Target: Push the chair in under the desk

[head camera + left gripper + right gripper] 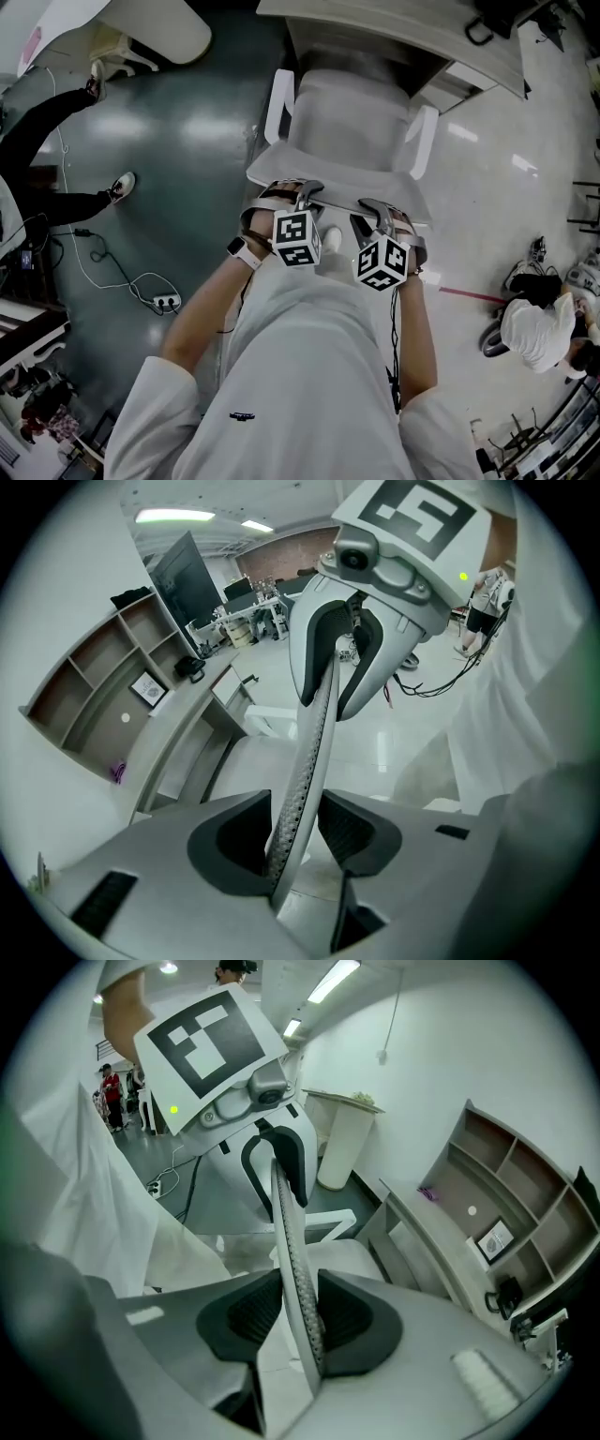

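The chair point(345, 120) stood facing the desk point(394, 26), its seat front at the desk's edge and its backrest point(323, 186) on the side away from the desk. The left gripper point(302, 190) and the right gripper point(373, 210) both held the backrest's top rim, side by side on the far side of the chair from the desk.

In the left gripper view the jaws were closed around the perforated rim point(302, 771). The rim lay against one pad, with a sliver of gap at the other. In the right gripper view the jaws pinched the same rim point(292, 1241) tightly, both pads on it.

The chair's base was hidden beneath the seat. How far the seat reached under the desk could not be told, as the desk's edge covered that part. The desk itself ran out of the head view at the top. The marker cubes covered much of both hands.
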### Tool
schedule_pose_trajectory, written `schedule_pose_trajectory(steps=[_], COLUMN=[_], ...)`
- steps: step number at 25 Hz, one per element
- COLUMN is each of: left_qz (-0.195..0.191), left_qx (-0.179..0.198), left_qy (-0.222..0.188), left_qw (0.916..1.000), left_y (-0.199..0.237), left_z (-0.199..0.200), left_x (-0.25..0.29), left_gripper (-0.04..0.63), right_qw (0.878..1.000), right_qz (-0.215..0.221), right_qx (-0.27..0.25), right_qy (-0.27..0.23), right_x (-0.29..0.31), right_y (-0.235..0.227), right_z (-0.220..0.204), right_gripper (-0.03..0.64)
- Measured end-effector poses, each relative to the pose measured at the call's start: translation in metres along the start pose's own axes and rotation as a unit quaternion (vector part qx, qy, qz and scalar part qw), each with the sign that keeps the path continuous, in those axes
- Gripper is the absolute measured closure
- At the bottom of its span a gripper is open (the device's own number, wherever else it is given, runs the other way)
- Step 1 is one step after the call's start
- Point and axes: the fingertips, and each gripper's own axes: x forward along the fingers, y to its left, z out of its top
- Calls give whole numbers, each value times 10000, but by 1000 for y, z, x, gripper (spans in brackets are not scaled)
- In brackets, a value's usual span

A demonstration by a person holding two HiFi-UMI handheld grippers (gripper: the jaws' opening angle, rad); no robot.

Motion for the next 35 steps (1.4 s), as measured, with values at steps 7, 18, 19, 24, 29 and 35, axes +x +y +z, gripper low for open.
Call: schedule_pose_trajectory(steps=[7,18,19,24,29,35], left_qz=[60,160,194,306,330,398], left_qx=[84,85,97,133,148,270], left_qy=[44,47,34,-6,-15,-123], left_qw=[9999,9998,9998,9994,9993,9988], left_y=[25,69,74,100,124,145], left_z=[-3,0,1,8,13,22], left_x=[11,26,29,39,48,53], left_gripper=[434,419,419,417,416,414], right_qw=[9999,9996,9996,9995,9993,9990], right_qz=[-83,-281,-276,-285,-342,-379], right_qx=[54,42,55,79,90,208], right_qy=[-24,-54,-56,-57,-81,-58], right_x=[13,30,32,40,48,52], right_y=[-21,-61,-66,-93,-117,-139], right_z=[6,15,15,17,19,19], right_gripper=[488,488,488,486,486,483])
